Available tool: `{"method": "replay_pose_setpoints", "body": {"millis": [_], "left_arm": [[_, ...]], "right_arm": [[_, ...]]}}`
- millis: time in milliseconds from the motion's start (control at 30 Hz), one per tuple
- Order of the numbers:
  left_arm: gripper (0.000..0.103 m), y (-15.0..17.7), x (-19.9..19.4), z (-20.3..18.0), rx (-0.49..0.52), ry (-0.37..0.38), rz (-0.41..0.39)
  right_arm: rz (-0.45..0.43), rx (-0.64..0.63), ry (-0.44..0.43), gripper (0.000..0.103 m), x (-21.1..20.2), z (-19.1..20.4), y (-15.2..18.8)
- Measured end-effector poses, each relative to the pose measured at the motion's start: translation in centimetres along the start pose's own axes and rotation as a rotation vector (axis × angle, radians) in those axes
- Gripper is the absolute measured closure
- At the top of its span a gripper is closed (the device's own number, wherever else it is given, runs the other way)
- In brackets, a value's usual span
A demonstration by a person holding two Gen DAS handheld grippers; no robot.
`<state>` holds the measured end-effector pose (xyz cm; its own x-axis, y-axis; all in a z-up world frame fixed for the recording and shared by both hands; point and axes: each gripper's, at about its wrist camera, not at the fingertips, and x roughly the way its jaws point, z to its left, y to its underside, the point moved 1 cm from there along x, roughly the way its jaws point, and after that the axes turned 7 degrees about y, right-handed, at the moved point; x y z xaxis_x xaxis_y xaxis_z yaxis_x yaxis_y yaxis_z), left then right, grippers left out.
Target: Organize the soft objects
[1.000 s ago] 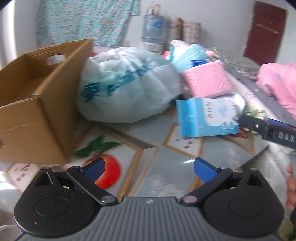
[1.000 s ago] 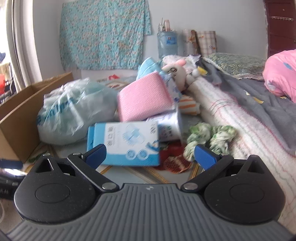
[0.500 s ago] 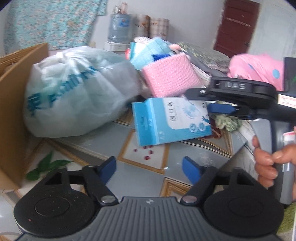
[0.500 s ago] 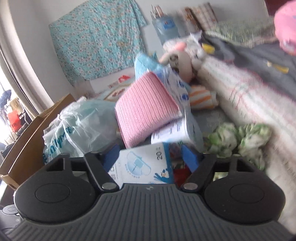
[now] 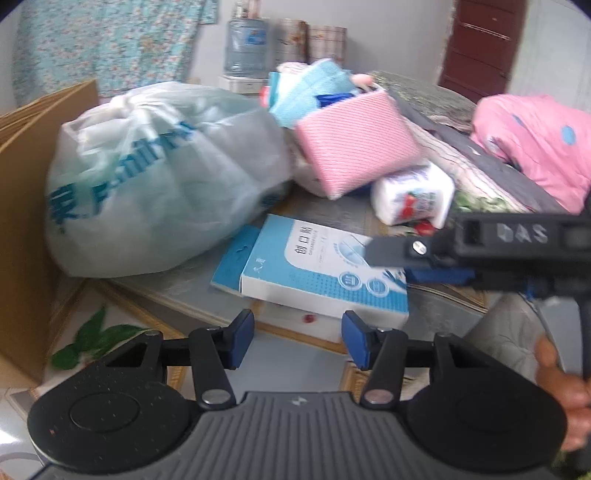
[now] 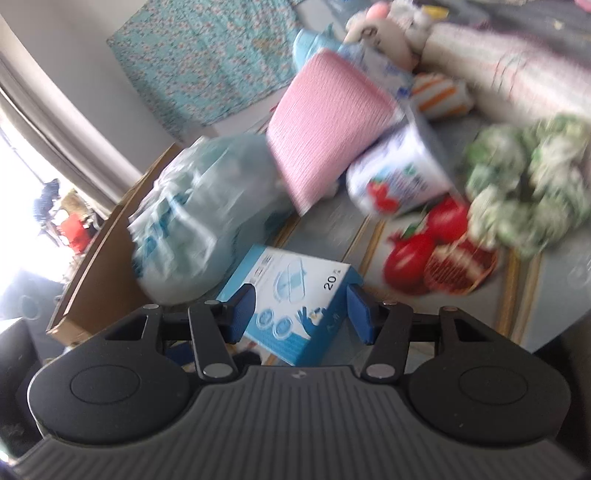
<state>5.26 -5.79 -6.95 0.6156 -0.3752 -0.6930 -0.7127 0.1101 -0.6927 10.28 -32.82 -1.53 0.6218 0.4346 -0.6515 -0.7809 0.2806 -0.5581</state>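
Brown cardboard carton [image 5: 33, 206] far left, bulging white plastic bag [image 5: 159, 177] next, then the flat blue-and-white box [image 6: 291, 291] sitting between the right gripper [image 6: 301, 310] pads, jaws just closing in, can't tell if they're pinching yet; left gripper [image 5: 297, 339] half-closed on nothing, just short of it

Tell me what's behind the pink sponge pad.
Behind the pink sponge pad a light blue cloth bundle pokes out, and a plush toy sits farther back. Whatever the pad leans on is covered.
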Motion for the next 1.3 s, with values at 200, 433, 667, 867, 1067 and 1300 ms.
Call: {"method": "replay_pose_setpoints", "body": {"millis": [200,433,667,867,1067,1300], "left_arm": [[0.041,0.2,-1.1,1.8,-0.067,-0.037,-0.014],[0.037,0.6,-3.1,2.4,-0.089,0.003,-0.035],[0.037,0.5,-2.8,1.3,-0.089,0.118,-0.018],[0.037,0.8,-2.0,0.8,-0.083,0.147,0.022],[0.025,0.6,-1.8,0.6,-0.053,0.133,0.028],[0.018,0.4,-1.5,0.4,-0.019,0.102,0.046]], "right_arm": [[0.057,-0.004,-0.071,0.047,0.7,1.2,1.0],[-0.046,-0.080,0.015,0.043,-1.8,1.6,-0.3],[-0.110,-0.076,0.013,0.043,-1.6,1.1,-3.0],[0.003,-0.054,-0.022,0.052,2.2,0.0,-2.6],[0.115,-0.062,-0.112,0.054,2.6,0.9,-0.7],[0.127,-0.058,-0.134,0.053,2.6,1.3,-1.4]]}}
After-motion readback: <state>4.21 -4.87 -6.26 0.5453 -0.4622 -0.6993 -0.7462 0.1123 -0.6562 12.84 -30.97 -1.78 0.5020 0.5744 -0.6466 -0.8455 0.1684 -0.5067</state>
